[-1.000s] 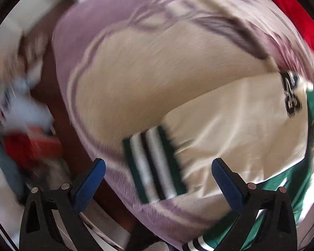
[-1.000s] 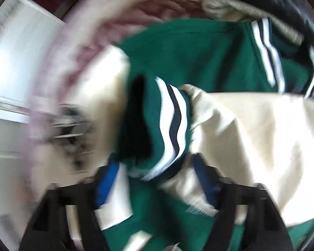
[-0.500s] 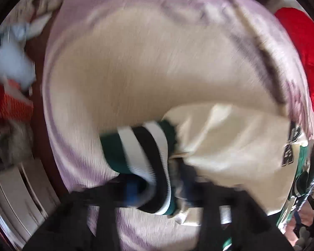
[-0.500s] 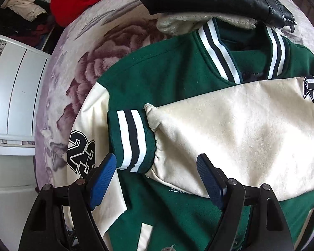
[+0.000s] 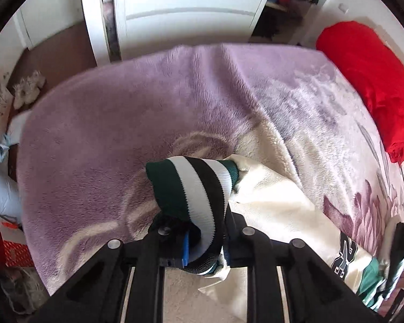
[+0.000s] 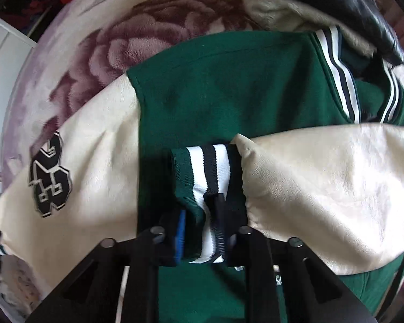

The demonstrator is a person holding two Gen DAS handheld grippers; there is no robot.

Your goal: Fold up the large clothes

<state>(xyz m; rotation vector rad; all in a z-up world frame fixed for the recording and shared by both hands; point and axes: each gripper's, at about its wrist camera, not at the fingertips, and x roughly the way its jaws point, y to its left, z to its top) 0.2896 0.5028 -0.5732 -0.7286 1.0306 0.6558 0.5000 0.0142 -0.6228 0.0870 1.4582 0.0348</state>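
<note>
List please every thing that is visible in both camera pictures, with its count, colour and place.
varsity jacket: one, green body, cream sleeves, flat on the blanket
striped cuffs: two, green-white-black, one in each gripper
blanket: one, lilac with flower print, over the bed
red garment: one, far right edge of the bed
black leather jacket: one, beyond the collar
wardrobe door: white, behind the bed
left gripper: black, blue pads, shut on a cuff
right gripper: same, shut on the other cuff

A bedroom at home — a bed under a plush lilac blanket (image 5: pixel 121 123) fills the frame, white wardrobe doors (image 5: pixel 180 8) stand top centre, clothes and clutter (image 5: pixel 2 242) at lower left.
</note>
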